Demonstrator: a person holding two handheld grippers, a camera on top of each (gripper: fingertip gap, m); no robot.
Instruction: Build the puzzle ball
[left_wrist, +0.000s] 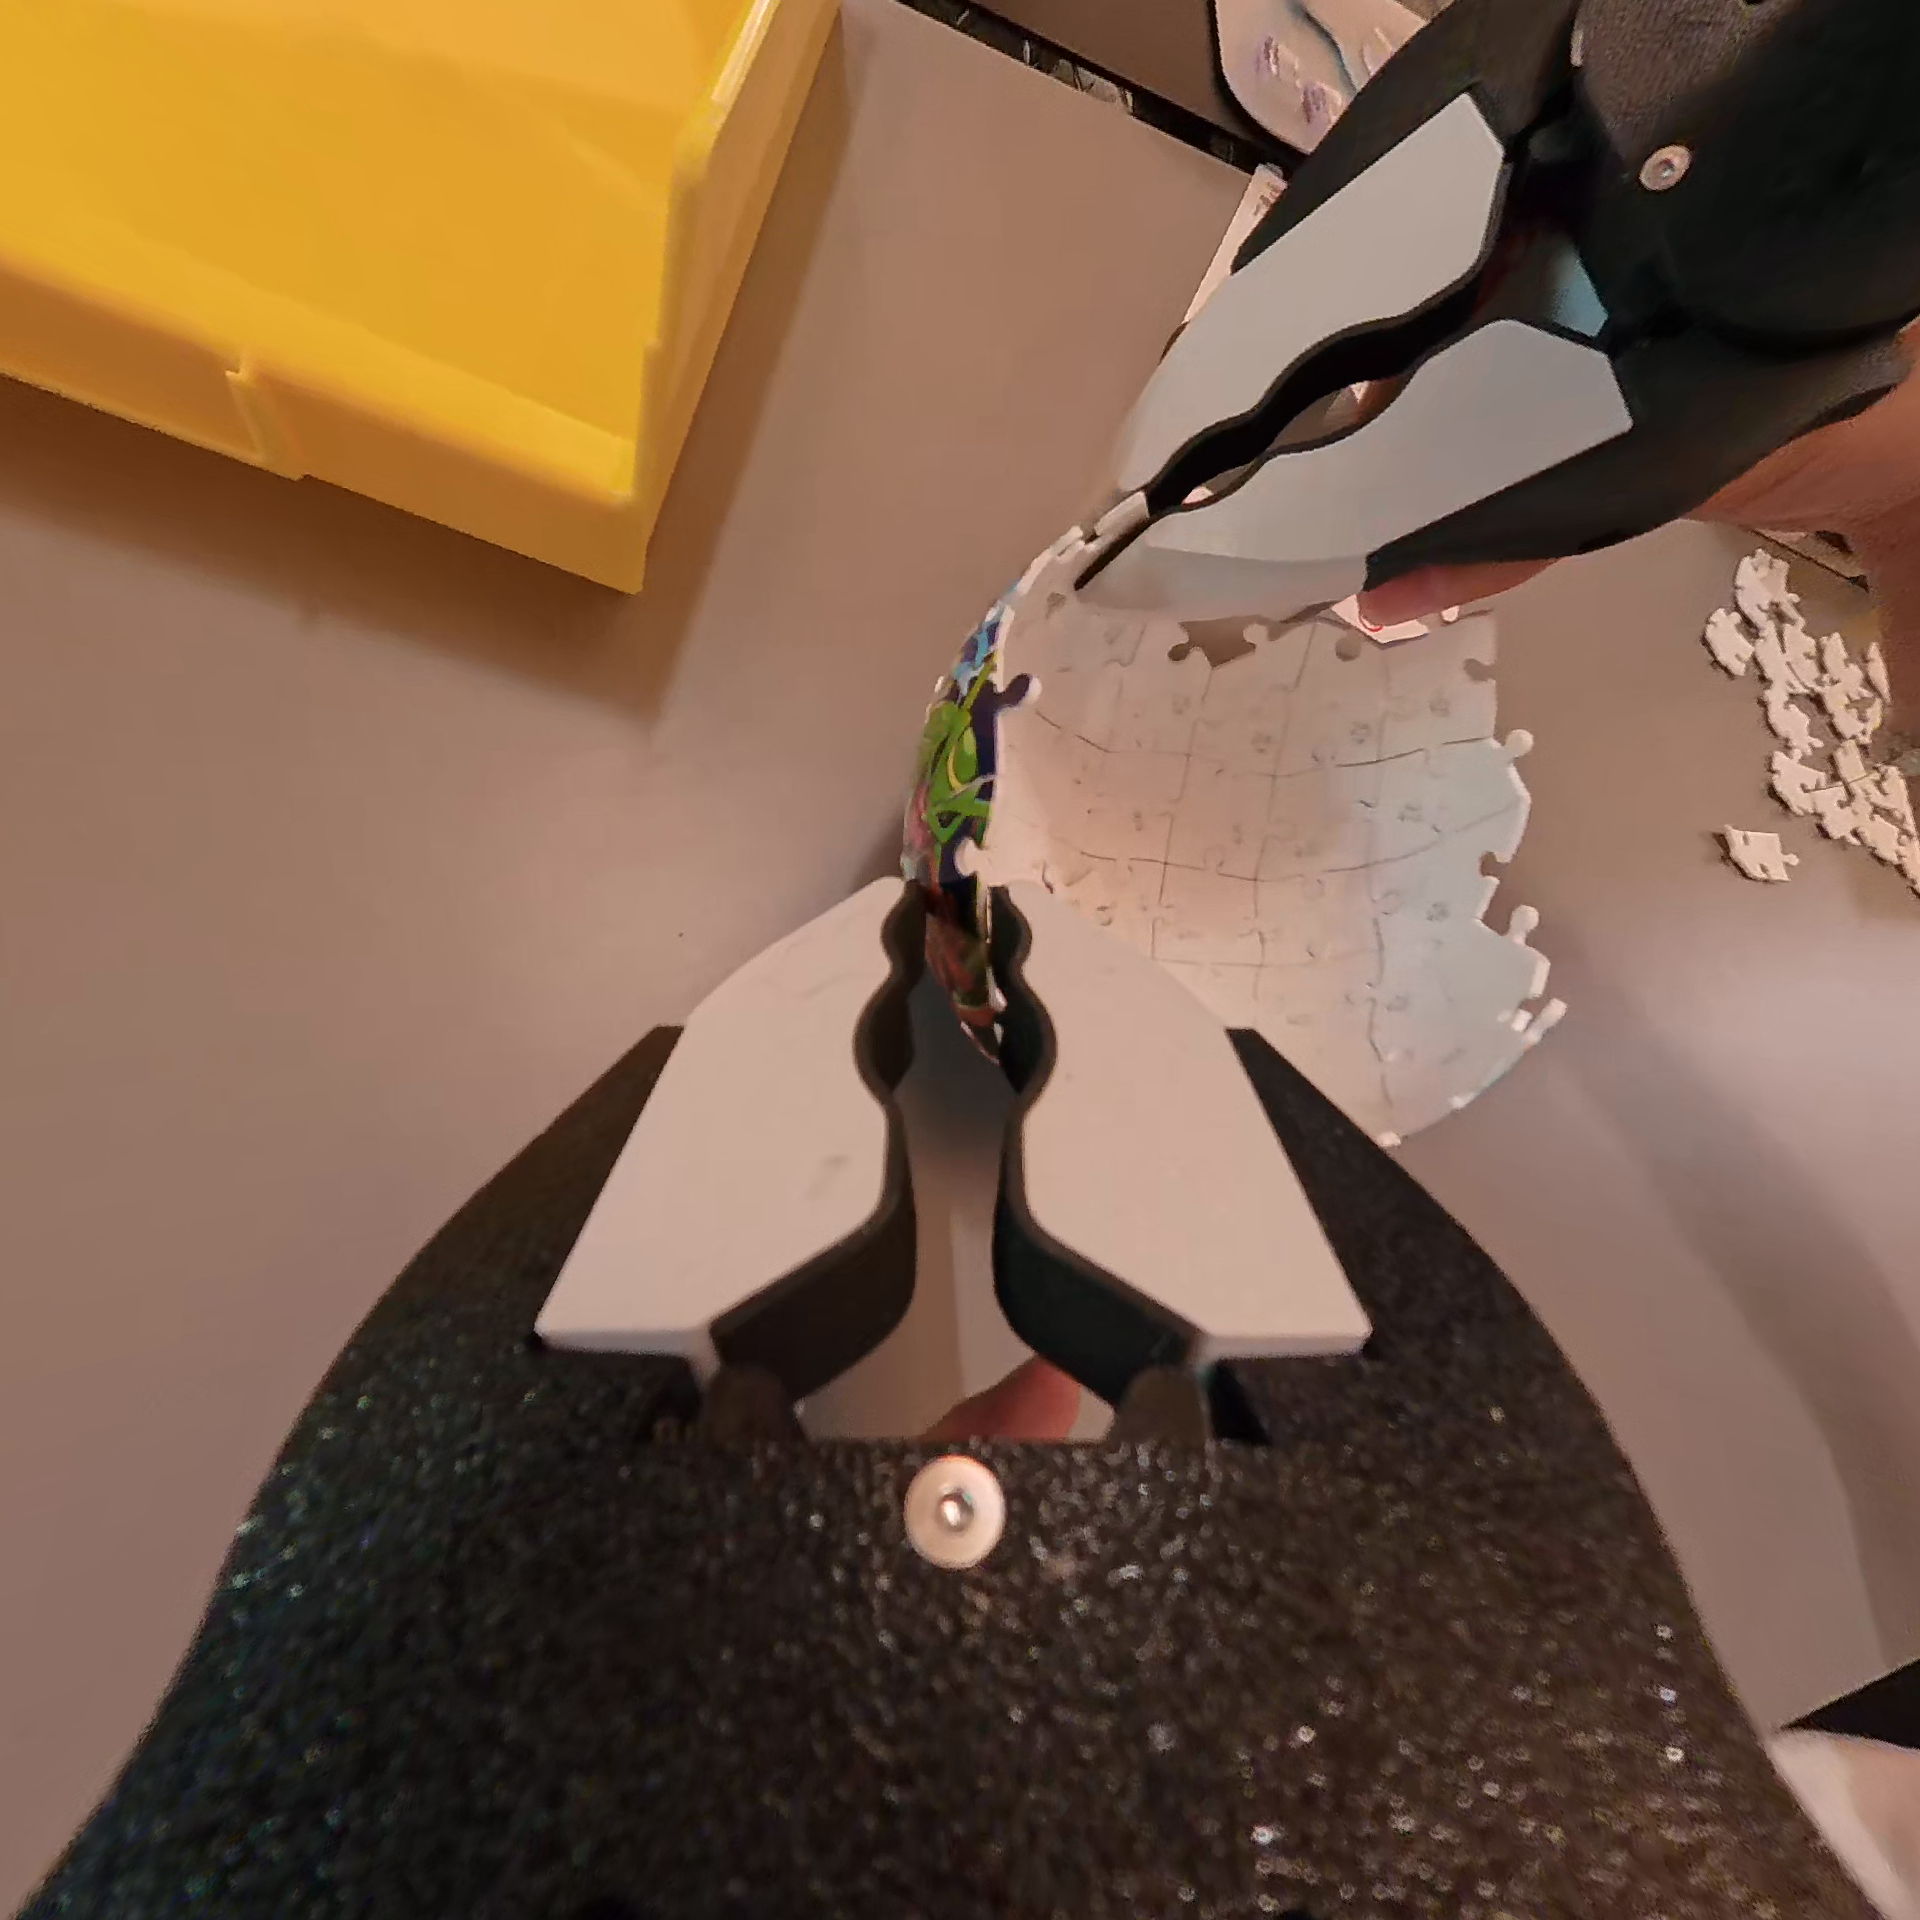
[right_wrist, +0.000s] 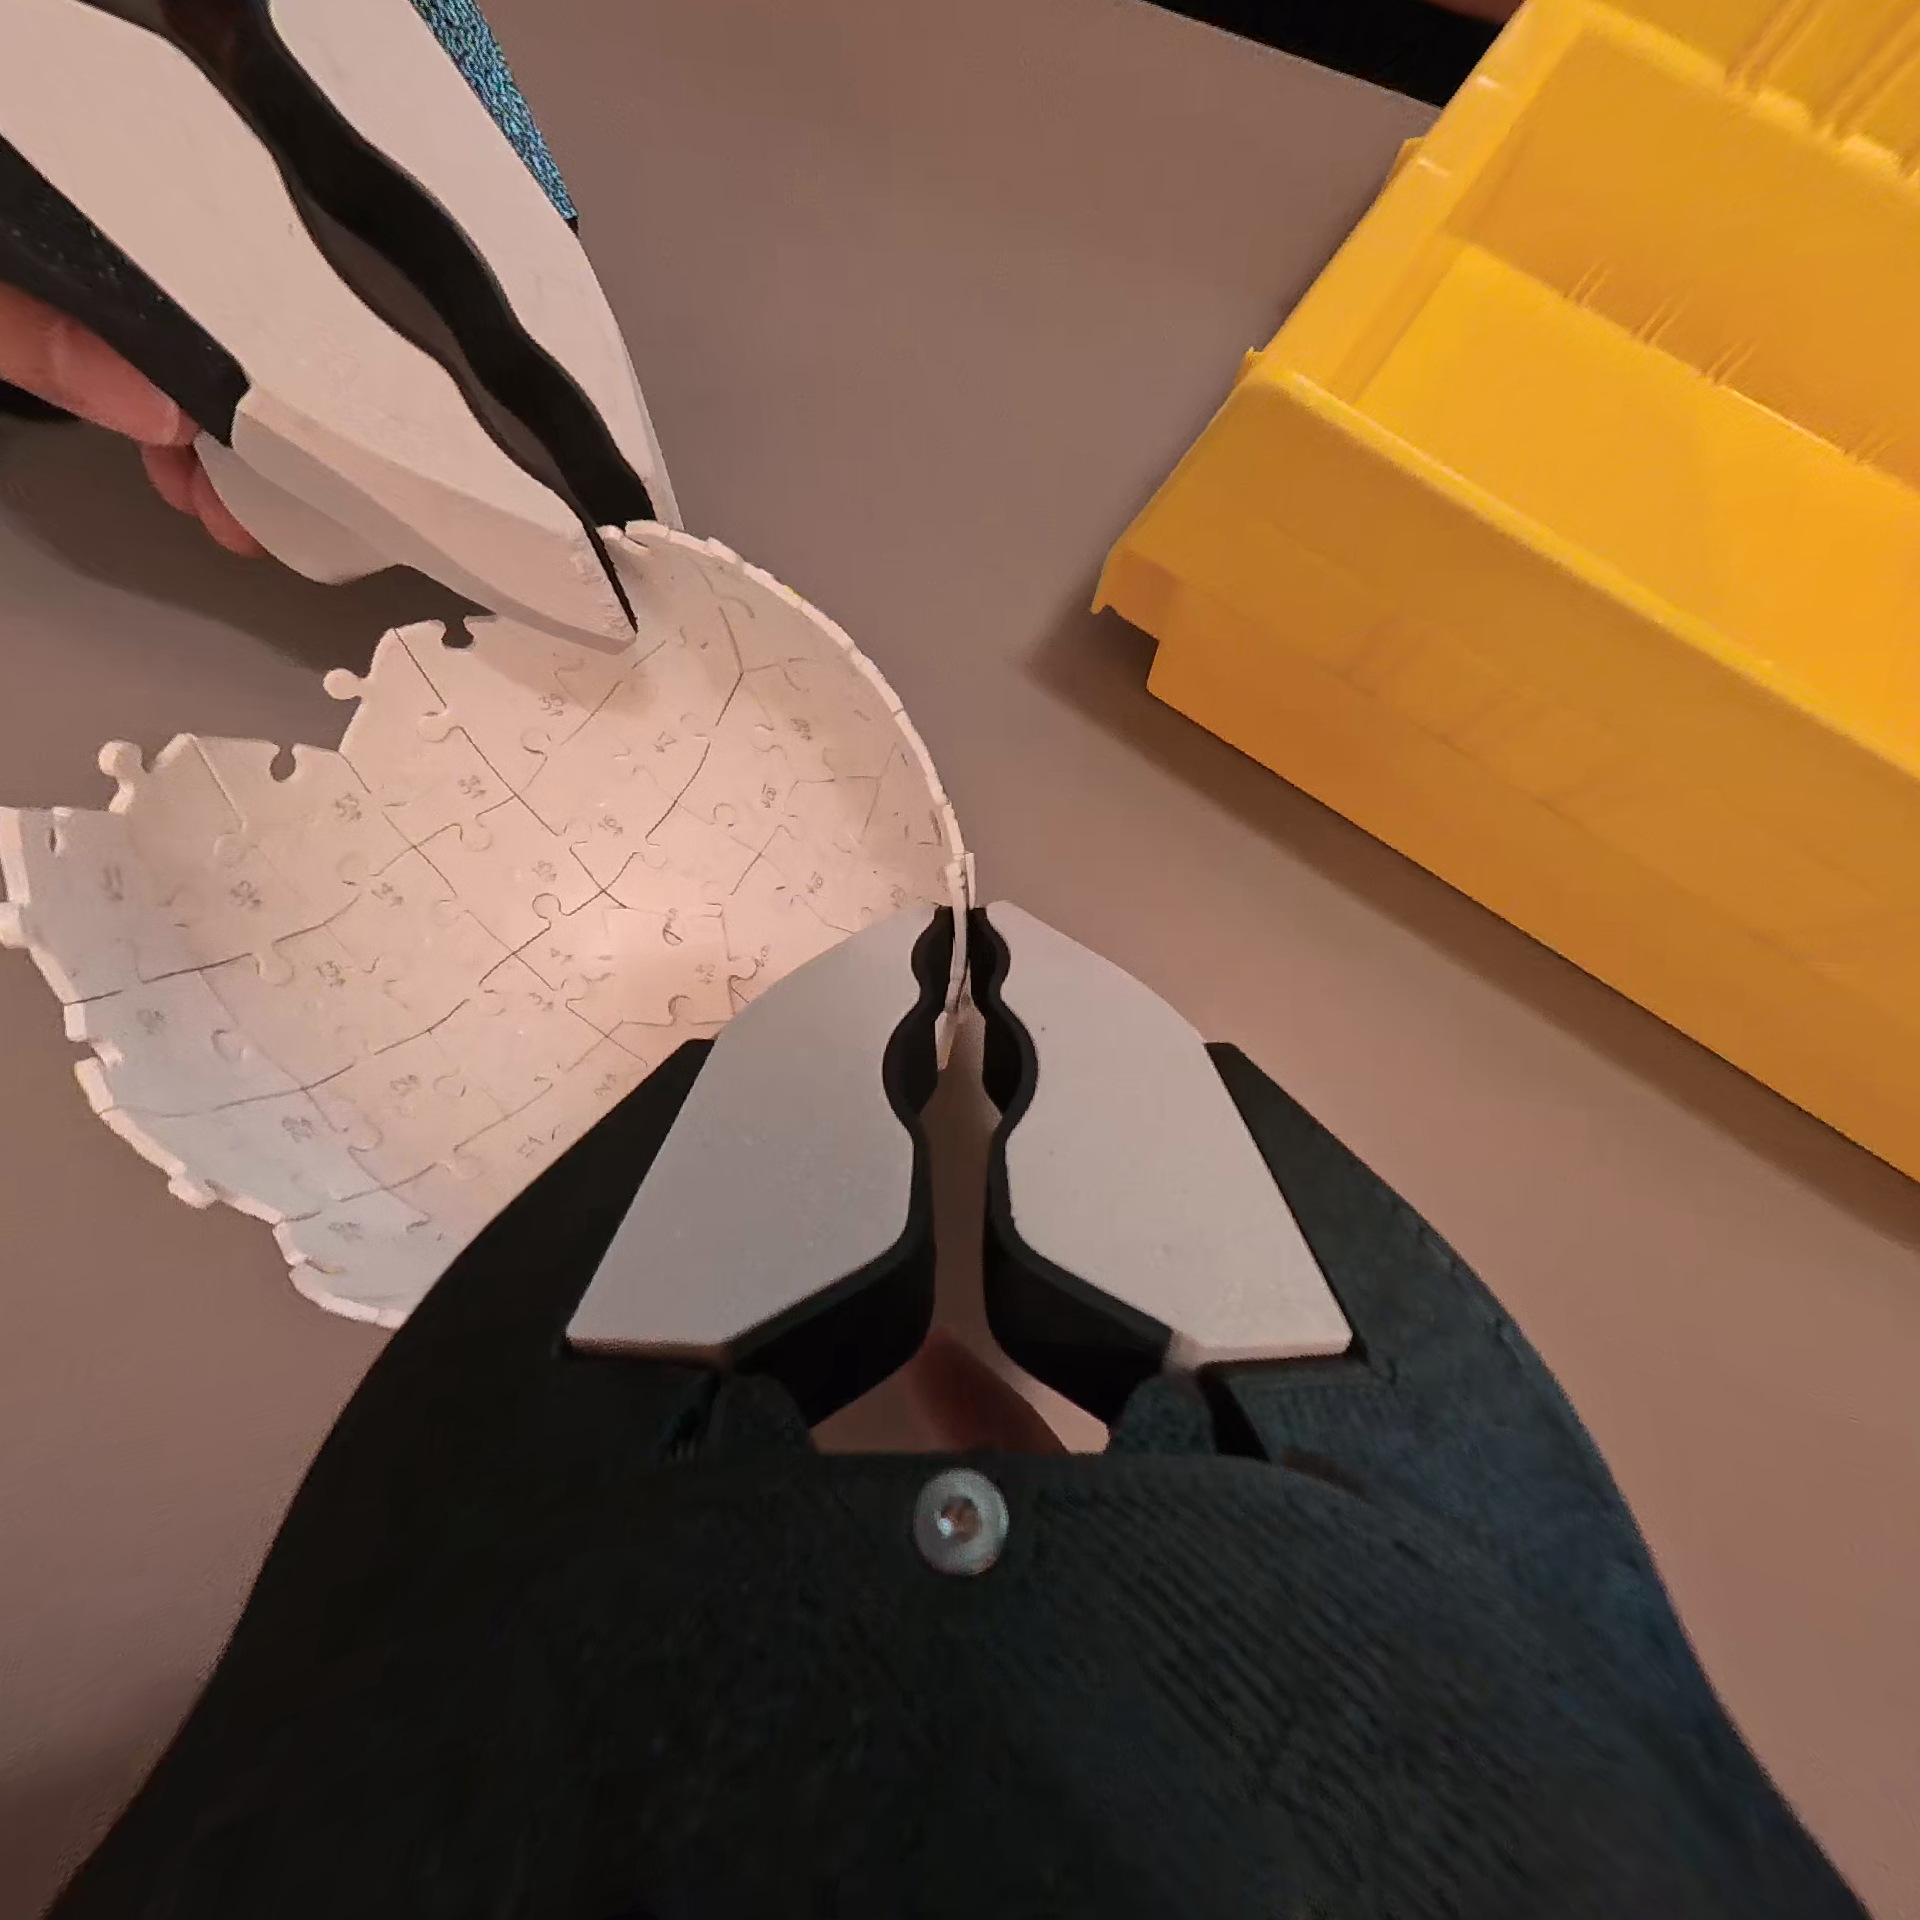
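Half-built puzzle ball (left_wrist: 1278, 852), white inside up like a bowl, sits on the grey surface (left_wrist: 416, 935). Left tool (left_wrist: 961, 935) clamps its rim, printed outer face showing. Right tool (right_wrist: 964, 935) pinches the rim at another spot. Loose pieces (left_wrist: 1829, 727) lie beside the ball. Yellow bin (right_wrist: 1558, 571) nearby.

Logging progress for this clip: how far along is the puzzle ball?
Done: a curved partial shell of joined pieces. In hand: left gripper and right gripper each clamp its rim. Left: jagged open edges, and loose pieces lie on the table.
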